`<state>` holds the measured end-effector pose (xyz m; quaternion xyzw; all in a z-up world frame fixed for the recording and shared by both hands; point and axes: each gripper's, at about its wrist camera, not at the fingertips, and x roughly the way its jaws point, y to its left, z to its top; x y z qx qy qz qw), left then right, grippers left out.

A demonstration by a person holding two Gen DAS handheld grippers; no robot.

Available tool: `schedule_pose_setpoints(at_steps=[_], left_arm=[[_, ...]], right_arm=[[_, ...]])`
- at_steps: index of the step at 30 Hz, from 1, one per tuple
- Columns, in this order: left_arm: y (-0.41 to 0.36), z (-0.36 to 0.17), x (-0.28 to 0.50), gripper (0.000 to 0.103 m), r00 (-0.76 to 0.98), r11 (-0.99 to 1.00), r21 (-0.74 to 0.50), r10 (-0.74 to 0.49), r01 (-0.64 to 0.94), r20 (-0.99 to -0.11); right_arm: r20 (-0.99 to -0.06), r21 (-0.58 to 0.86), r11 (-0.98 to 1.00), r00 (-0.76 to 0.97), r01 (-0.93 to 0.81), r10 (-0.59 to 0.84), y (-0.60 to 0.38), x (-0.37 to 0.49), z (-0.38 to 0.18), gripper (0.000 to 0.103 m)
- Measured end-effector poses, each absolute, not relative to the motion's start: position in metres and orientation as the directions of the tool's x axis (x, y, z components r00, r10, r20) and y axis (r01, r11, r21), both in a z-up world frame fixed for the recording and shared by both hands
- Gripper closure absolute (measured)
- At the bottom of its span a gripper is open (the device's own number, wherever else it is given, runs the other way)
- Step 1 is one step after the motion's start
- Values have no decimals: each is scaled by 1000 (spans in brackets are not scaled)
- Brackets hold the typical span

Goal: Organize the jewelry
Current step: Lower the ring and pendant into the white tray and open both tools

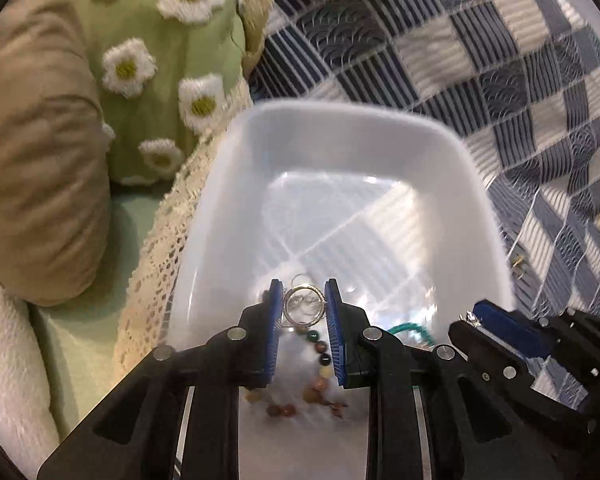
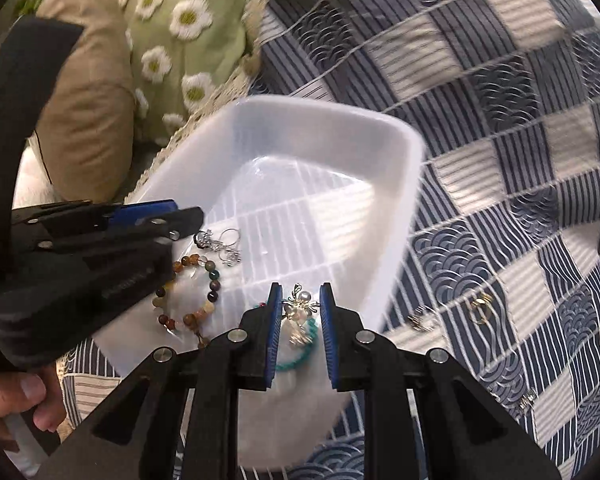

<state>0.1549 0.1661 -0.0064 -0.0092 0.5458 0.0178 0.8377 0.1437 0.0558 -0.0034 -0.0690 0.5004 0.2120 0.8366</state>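
One white plastic tray [image 2: 396, 200] sat mid-frame on the blue-and-white patchwork quilt [image 2: 500, 120]. Left gripper [image 1: 303, 308] over the tray's near end, blue pads pinching one silver ring [image 1: 304, 307] between them, narrowly parted to the ring's width. Right gripper [image 2: 300, 312], lower centre of its view, clamped on one pearl-and-silver brooch [image 2: 300, 305], pads just as close.

Inside the tray: one multicoloured bead bracelet [image 2: 188, 292] at lower left, one teal bead bracelet [image 2: 300, 354] under the right gripper, a small cluster of silver earrings [image 2: 224, 246], number unclear.

Out on the quilt at right, two loose pieces: a silver one [image 2: 420, 320] and a gold one [image 2: 480, 308].

Upper left: one green daisy cushion [image 2: 188, 28], one tan pillow [image 2: 88, 92], cream lace edging [image 1: 156, 272].
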Motion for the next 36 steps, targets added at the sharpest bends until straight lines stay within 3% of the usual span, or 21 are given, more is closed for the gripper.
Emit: schedule_pose_setpoints(at_steps=[18,26,29,35,36], left_arm=[[162,-36,167,83,327,1000,26,30,-15,-945],[161,-37,169,81,329,999,35,46,-38,-943],[164,-32,166,66,347,998,50,62,-45,-936],[168,2,155,60,418,998,15,38,-58,-908],[165,12,149,55,443,999,2,25,-51,-896]], right_arm=[[-894,9,867,384,-499,230,77,132,-27,83],[-899,22,863,368,-505,239,77,131,-21,77],[-895,19,873,382,-488,232,72,129,-11,57],[-867,49,901,429,-431,252,34,123,36,54],[-860,53,910,444,-411,251,23,121,44,51]])
